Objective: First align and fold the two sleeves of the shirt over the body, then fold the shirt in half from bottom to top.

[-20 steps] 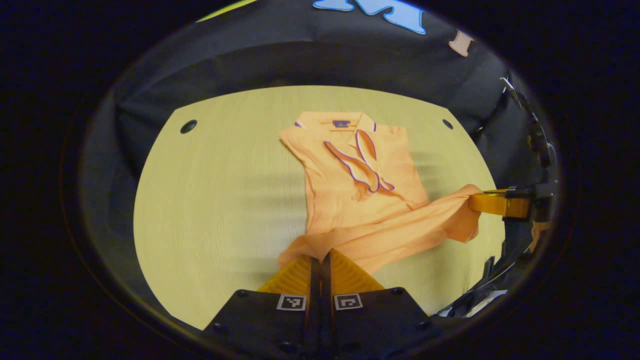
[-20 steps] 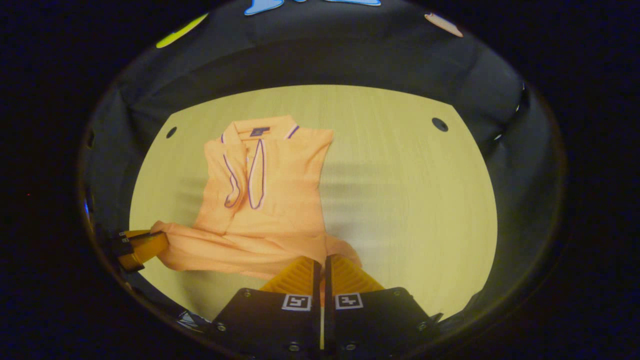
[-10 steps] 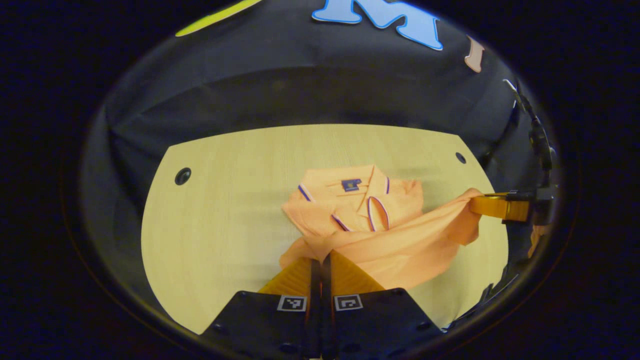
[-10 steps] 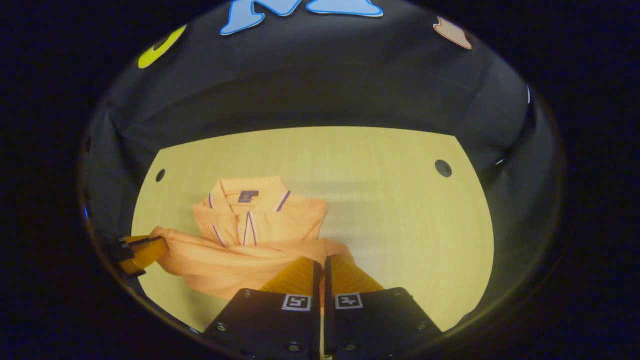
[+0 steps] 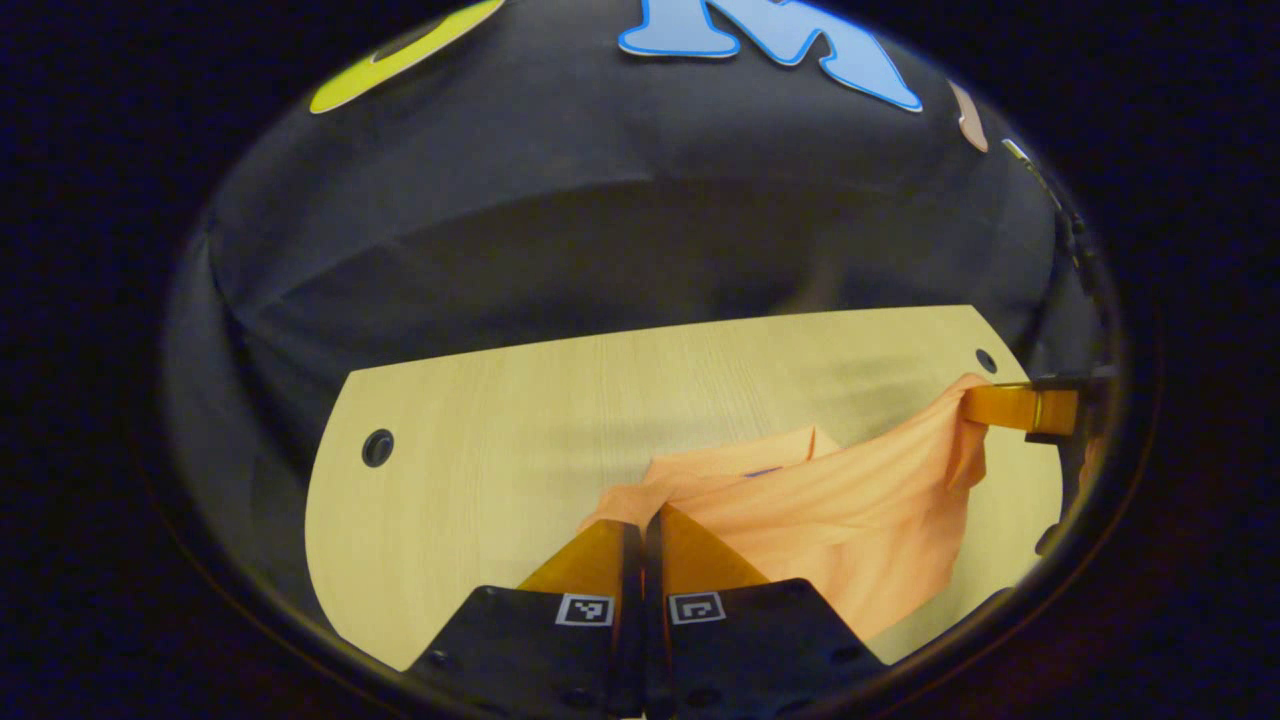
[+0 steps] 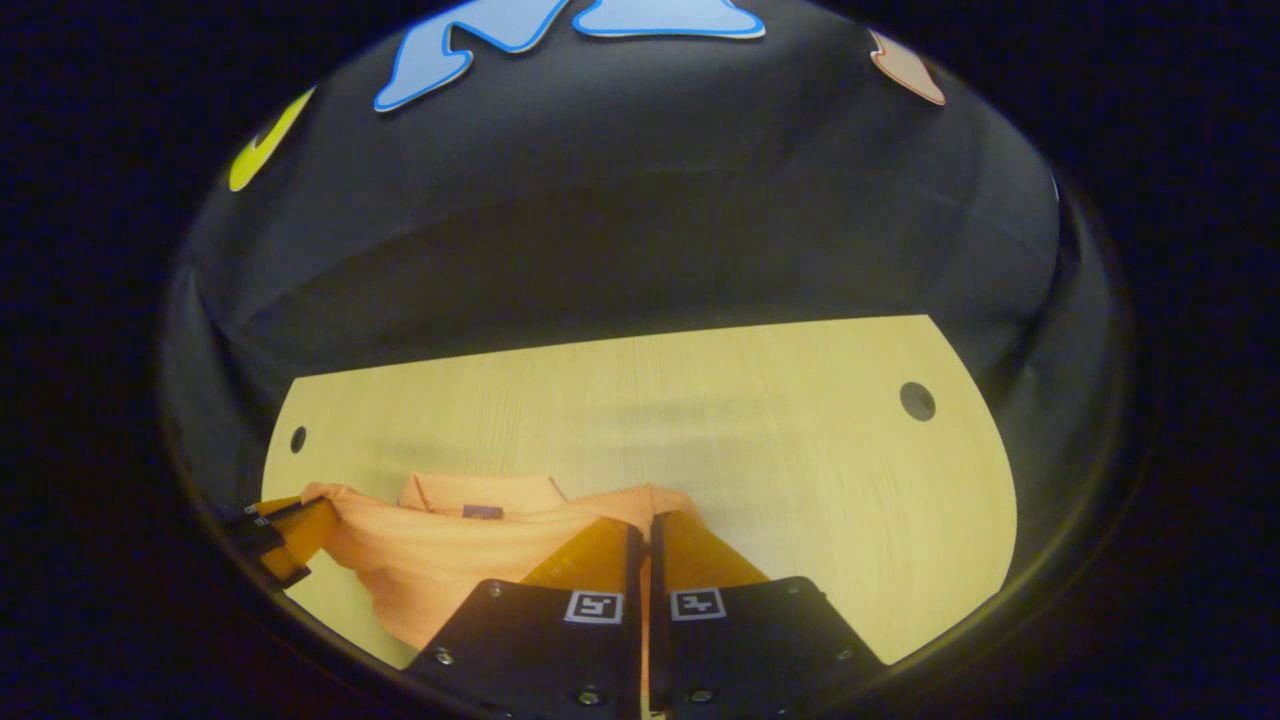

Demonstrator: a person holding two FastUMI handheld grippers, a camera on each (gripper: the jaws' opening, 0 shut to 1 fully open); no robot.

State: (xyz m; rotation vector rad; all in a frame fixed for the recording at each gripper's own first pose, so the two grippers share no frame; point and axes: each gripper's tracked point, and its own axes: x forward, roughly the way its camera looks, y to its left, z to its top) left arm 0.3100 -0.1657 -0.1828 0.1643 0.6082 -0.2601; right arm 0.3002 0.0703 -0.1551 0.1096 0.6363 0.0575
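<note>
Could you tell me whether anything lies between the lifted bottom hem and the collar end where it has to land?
Nothing visible does. The shirt hangs between the left gripper and right gripper, and the table beyond the collar is bare wood.

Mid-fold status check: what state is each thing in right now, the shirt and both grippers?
Shirt: hem lifted off the table, carried over the body toward the collar.
Left gripper: shut on the hem's left corner.
Right gripper: shut on the hem's right corner.
</note>
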